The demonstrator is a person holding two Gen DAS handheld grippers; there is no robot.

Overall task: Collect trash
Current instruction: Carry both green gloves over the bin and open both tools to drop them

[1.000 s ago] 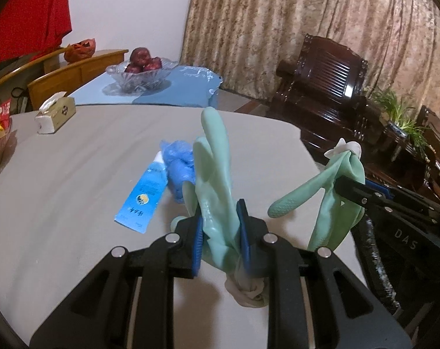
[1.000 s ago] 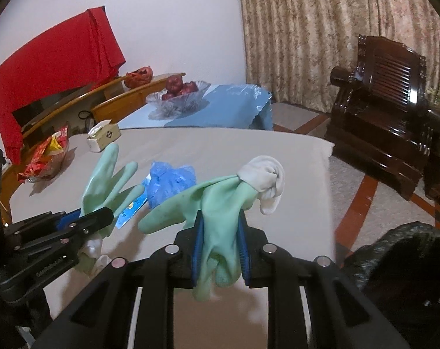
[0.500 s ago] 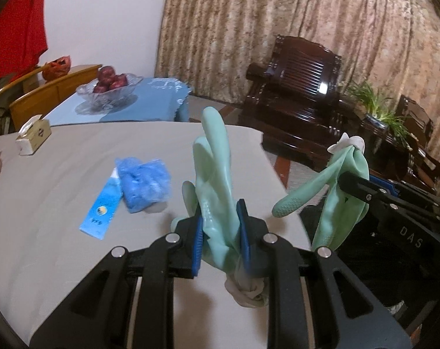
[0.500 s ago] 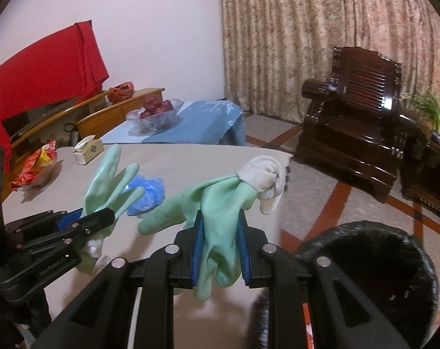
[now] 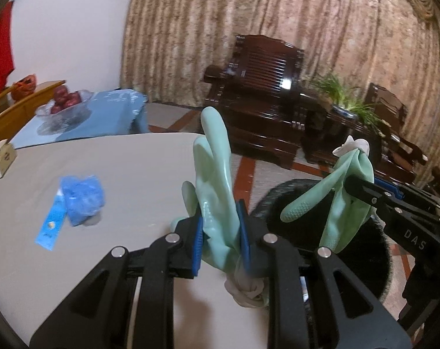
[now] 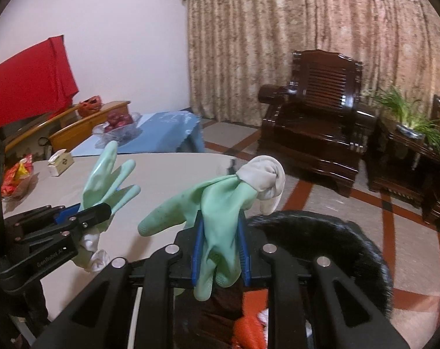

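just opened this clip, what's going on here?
A person with a handheld gripper in each hand is clearing trash off a table. The left gripper is shut on one green rubber glove, and the right gripper is shut on a second green glove. Both gloves hang beside the table edge near the black-lined bin, the right one over its rim. A blue wrapper and a crumpled blue bag lie on the table.

"DAS" on the right tool [image 5: 362,187]; blurred lettering on the left tool [image 6: 103,208], unreadable.
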